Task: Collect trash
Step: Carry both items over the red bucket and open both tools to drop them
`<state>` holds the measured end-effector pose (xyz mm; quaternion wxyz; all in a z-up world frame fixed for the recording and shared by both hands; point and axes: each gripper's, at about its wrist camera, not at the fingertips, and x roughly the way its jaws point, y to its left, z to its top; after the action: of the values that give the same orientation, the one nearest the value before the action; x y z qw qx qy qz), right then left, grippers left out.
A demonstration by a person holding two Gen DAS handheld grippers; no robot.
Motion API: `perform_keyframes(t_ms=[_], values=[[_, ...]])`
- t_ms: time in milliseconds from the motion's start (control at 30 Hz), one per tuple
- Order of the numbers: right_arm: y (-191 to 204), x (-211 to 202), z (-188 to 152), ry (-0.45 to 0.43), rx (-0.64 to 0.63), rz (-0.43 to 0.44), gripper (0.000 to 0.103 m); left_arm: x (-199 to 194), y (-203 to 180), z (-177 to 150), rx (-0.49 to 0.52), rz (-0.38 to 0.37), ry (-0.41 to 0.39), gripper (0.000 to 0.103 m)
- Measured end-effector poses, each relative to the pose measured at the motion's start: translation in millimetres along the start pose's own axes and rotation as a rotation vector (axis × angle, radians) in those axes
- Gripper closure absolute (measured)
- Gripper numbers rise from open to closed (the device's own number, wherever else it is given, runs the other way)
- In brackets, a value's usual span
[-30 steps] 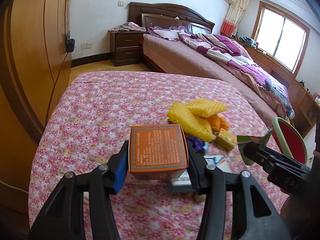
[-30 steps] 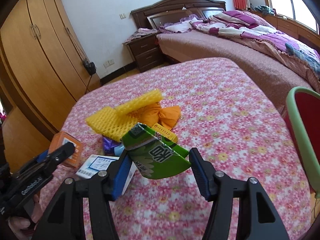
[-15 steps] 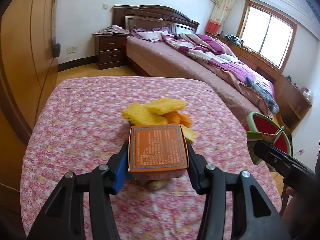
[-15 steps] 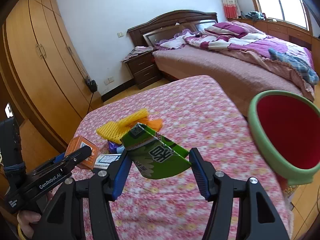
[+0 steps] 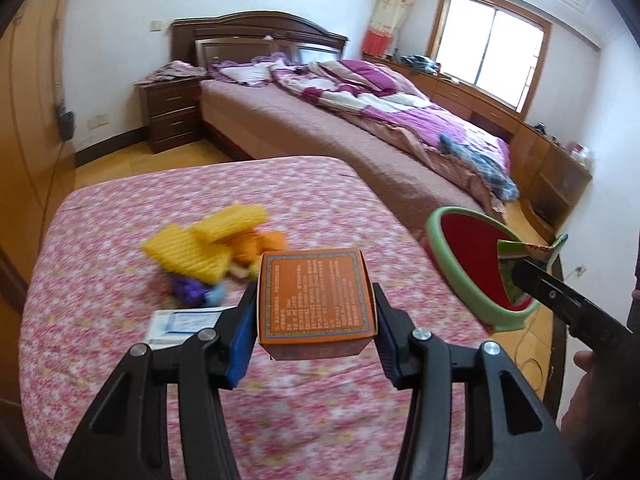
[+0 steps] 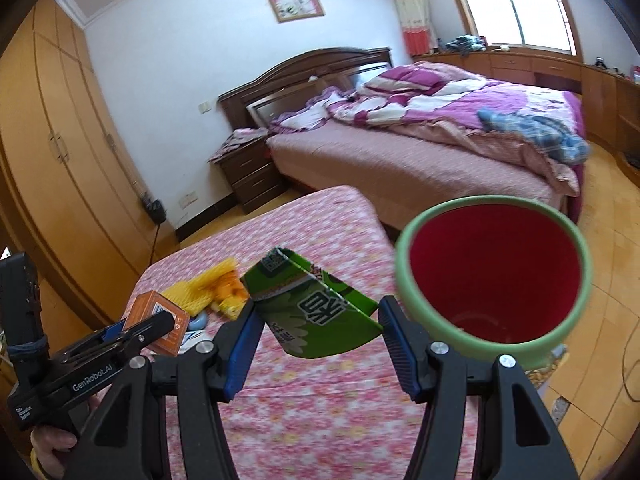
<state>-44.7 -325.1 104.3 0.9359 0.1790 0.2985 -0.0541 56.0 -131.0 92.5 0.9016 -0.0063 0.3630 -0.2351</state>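
The orange box (image 5: 316,298) sits clamped between the left gripper's (image 5: 315,312) fingers, above the floral table (image 5: 120,360). The right gripper (image 6: 316,320) clenches a green carton (image 6: 316,312) (crumpled flat), the green-rimmed red bin (image 6: 496,276) just right of its fingertips.

two grippers, left (image 5: 316,312) and right (image 6: 318,320); one orange box (image 5: 316,298); one green carton (image 6: 316,312); one red bin (image 6: 494,276); two yellow foam nets (image 5: 188,254); one white-blue packet (image 5: 180,320)

Right gripper (image 6: 318,322) clamping green carton (image 6: 312,308), red bin (image 6: 494,272) just beside
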Motion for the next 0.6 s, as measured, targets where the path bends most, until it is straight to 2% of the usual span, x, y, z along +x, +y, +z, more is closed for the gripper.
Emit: perform_keyframes(t_ms=[267,600], values=[[-47.1,-11.0,7.0,-0.026,0.053,-0.094,0.041,18.9,-50.6,12.4,0.091,-0.075,0.025,0.050],[-111.4,-2.4,8.6,-0.006,0.134,-0.187,0.041,62.1,-110.8,22.7,0.188,-0.149,0.063,0.050]])
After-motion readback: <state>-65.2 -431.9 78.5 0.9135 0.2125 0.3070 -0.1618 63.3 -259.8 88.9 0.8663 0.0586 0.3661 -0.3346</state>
